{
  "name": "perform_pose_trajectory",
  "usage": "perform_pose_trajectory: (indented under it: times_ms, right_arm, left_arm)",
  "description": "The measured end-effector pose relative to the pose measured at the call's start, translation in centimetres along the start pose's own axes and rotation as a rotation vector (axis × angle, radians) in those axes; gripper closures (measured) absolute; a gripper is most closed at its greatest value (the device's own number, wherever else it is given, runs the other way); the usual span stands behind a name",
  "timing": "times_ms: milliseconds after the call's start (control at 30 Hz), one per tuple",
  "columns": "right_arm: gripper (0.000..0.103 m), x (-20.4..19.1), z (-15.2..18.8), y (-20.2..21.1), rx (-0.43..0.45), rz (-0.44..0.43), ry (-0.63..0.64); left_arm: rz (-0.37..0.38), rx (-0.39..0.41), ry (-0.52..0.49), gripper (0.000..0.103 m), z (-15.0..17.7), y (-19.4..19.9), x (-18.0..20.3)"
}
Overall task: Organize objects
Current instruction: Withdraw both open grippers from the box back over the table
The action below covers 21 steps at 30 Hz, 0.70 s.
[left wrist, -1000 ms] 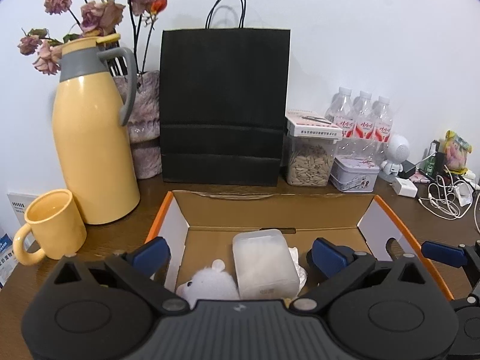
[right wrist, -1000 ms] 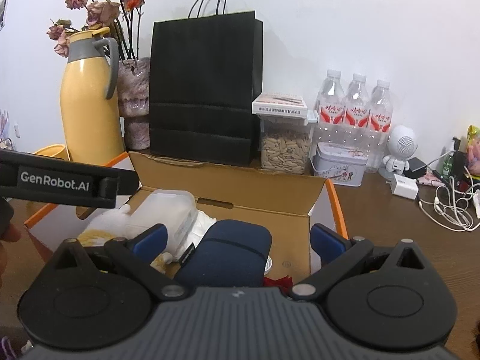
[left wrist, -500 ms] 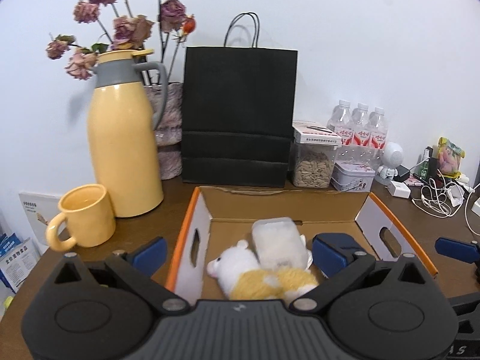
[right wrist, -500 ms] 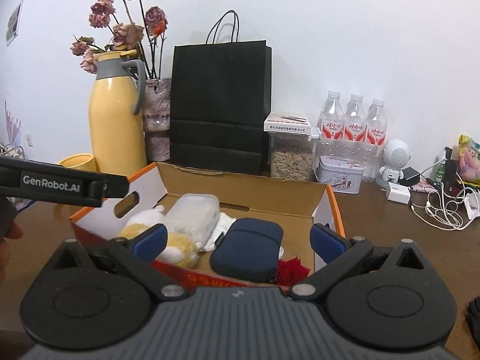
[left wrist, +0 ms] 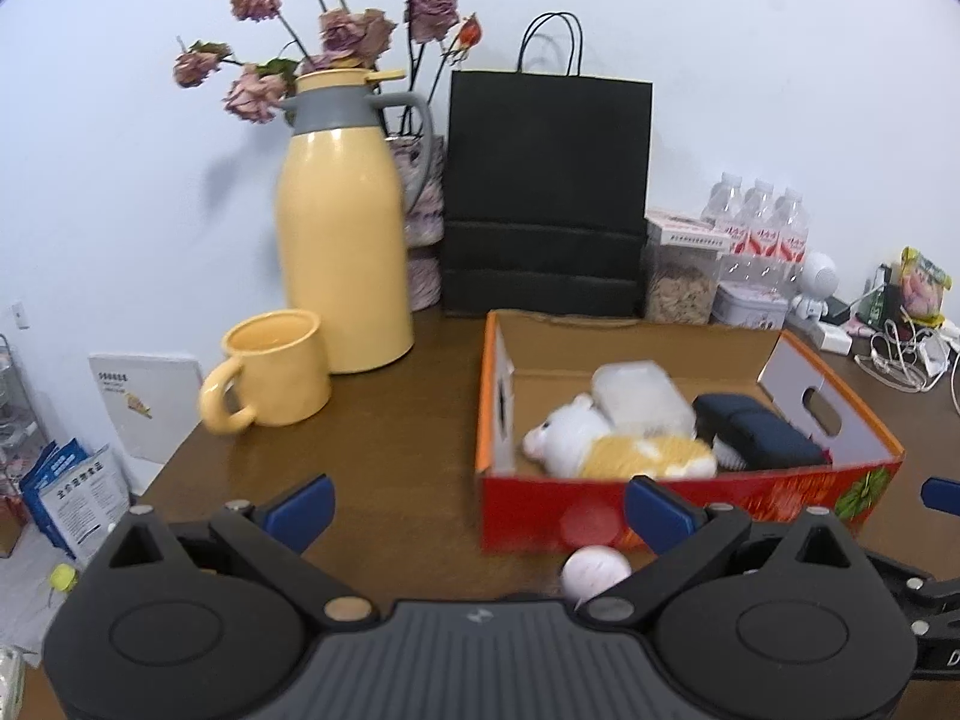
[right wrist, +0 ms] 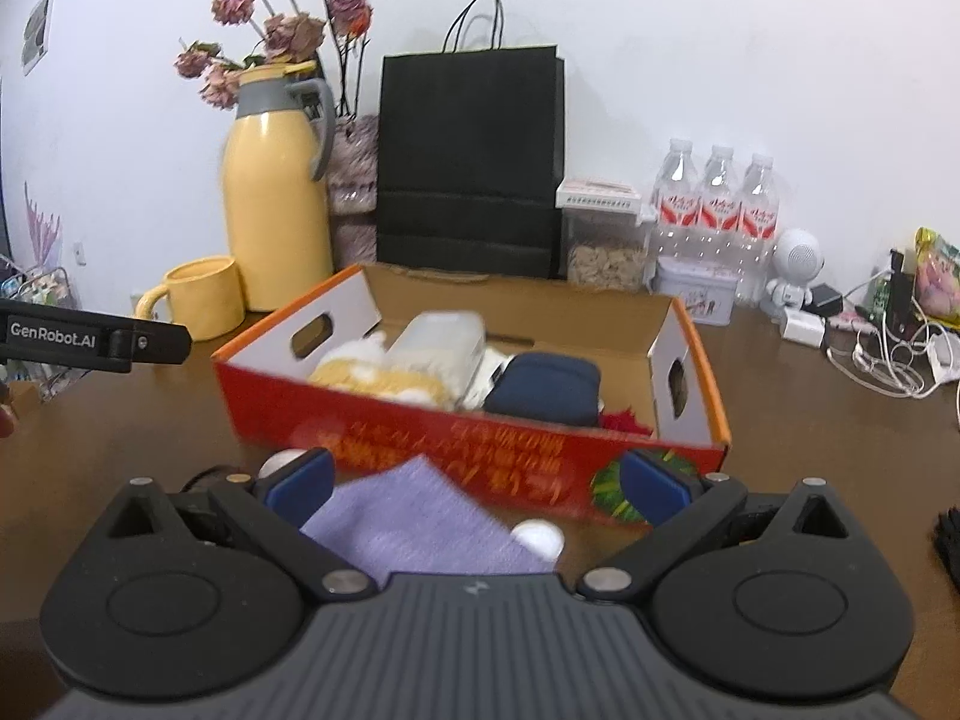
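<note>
One purple cloth (right wrist: 414, 525), visible only from right wrist.

A yellow thermos jug (left wrist: 345, 246) with a grey collar stands left of centre, a yellow mug (left wrist: 276, 369) just below and left of it. Dried pink roses (left wrist: 327, 30) rise behind the jug at upper centre. A black paper bag (left wrist: 546, 192) stands upright against the white wall (left wrist: 120, 120) at centre. To its right sit a clear jar of seeds (right wrist: 603, 240), three water bottles (right wrist: 717, 198), a small tin (right wrist: 696, 294) and a white toy robot (right wrist: 792, 270). White cables (right wrist: 888, 354) tangle at the right edge.
</note>
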State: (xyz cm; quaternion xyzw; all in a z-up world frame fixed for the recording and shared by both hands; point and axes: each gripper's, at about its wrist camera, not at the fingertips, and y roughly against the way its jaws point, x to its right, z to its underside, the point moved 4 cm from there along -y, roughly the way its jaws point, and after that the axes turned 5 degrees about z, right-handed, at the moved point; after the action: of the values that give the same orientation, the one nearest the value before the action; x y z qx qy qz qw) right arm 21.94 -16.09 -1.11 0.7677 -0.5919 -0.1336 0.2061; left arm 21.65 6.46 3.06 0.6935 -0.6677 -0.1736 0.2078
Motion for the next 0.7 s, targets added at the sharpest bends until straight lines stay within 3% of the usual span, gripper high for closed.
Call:
perform_pose_trajectory:
  times_ms: [433,700]
  right_arm:
    - [0.0,-2.0,2.0,0.1,-0.075,-0.023,-0.066]
    - [0.0,-3.0,2.3,-2.0,-0.116,-0.045,-0.074]
  left_arm:
    - [-0.009,-0.096,-0.053,0.0,4.4,1.1,-2.0]
    - [-0.004,-0.139,-0.015,0.0,5.9,0.3,-3.1]
